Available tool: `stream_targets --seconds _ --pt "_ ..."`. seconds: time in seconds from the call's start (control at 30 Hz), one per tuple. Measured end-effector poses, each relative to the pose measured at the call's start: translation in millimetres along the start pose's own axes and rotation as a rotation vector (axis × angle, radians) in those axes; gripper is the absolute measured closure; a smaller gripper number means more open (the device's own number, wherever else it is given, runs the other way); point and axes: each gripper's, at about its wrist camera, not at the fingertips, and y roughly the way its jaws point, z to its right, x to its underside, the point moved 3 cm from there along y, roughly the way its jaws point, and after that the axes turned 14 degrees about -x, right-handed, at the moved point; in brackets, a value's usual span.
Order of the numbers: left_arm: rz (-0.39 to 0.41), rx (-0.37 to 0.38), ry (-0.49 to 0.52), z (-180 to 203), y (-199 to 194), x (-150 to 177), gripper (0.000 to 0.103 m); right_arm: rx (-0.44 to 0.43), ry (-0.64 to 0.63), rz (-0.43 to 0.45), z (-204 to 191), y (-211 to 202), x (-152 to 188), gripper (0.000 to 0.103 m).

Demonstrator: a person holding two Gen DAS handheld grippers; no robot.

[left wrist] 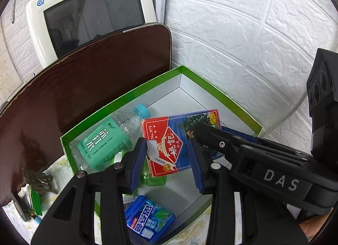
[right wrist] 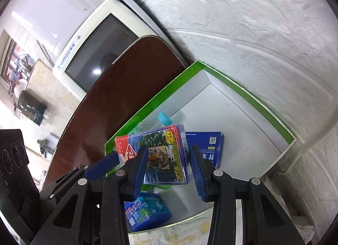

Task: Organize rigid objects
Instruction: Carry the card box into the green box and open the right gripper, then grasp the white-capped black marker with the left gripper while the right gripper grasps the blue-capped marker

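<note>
A white embossed wall (left wrist: 243, 34) rises behind our workspace, with a cream-framed monitor (left wrist: 88, 12) and a dark brown wooden board (left wrist: 84, 80) leaning at the far left.

Against the board sits a shallow green-rimmed cardboard box with a white inside (left wrist: 211, 88). Over its middle we carry 1 red and blue shrink-wrapped pack of playing cards (left wrist: 169, 143), shared between both tools. Our left gripper (left wrist: 169, 160) is closed partway on the pack's 2 side edges. In the right wrist view, our right gripper (right wrist: 168, 169) is partly closed around the same pack, though we cannot tell whether its right pad actually touches.

Beneath lie a clear plastic bottle with a green label and blue cap (left wrist: 105, 139) at the left, a blue plastic gum case (left wrist: 150, 217) near us, and a dark blue carton (right wrist: 207, 148) to the right.

We judge the pack light and stiff, but its glossy wrap looks slippery. Gripping the narrow edges near the middle seems safest, with firm, even pressure, since a corner hold could let it twist out.
</note>
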Motion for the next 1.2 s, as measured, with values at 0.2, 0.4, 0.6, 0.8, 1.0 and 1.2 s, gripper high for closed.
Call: stream_targets --seconds 0.2,0.4,0.6,0.8,1.0,1.2 --pt "-0.016 0.044 -0.011 -1 13 -5 0.07 0.015 0.005 0.008 7 8 -5 0.059" --pt "-0.016 0.05 -0.002 0 19 -6 0.074 0.016 -0.004 0.009 7 15 -10 0.064" --pt "-0.03 0.037 -0.003 -5 23 -1 0.074 0.019 -0.001 -0.014 10 24 -6 0.064" --pt "-0.032 0.014 -0.016 -16 18 8 0.072 0.003 -0.008 -0.04 4 31 1 0.064" --pt "-0.019 -0.004 -0.049 -39 1 18 0.071 -0.019 -0.039 -0.058 -15 35 9 0.064" --pt "-0.008 -0.038 -0.109 -75 -17 34 0.07 -0.039 -0.079 -0.084 -41 43 24 0.064"
